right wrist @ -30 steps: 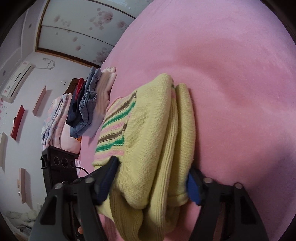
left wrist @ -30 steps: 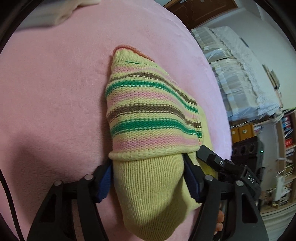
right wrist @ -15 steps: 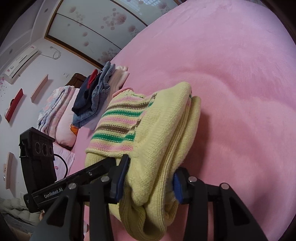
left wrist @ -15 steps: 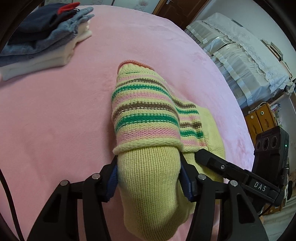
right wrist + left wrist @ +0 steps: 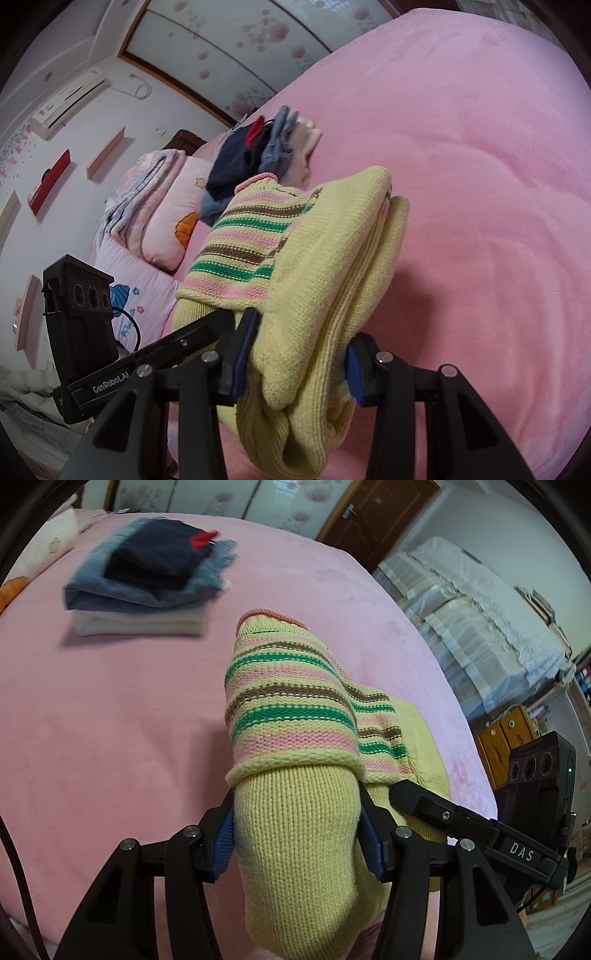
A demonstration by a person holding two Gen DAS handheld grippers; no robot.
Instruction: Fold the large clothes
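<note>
The pink bed [image 5: 110, 738] is the landmark here, and everything is placed against it. The folded yellow sweater [image 5: 295, 738], with green, pink and brown stripes, hangs lifted clear over the bed's near part, its shadow lying on the cover below it. Toward the bed's far end sits a stack of folded clothes [image 5: 147, 583], dark blue on top of denim and white pieces, and pillows [image 5: 173, 221] and a quilt lie at the bed's head. The sweater is a thick, soft knit, probably light to middling in weight, not slippery and not fragile, but floppy: its layers sag below the jaws, so I judge it best held through the whole bundle at both ends of one edge, as it is now. The left gripper [image 5: 297, 834] is clamped on the plain yellow end, its blue pads pressed into the knit. The right gripper [image 5: 295, 354] is clamped on the stacked layers beside it, jaws pinching the fold. Both sets of jaws have just been closing further on the cloth. No container is in view; the stack on the bed looks like the likely place for this bundle.
</note>
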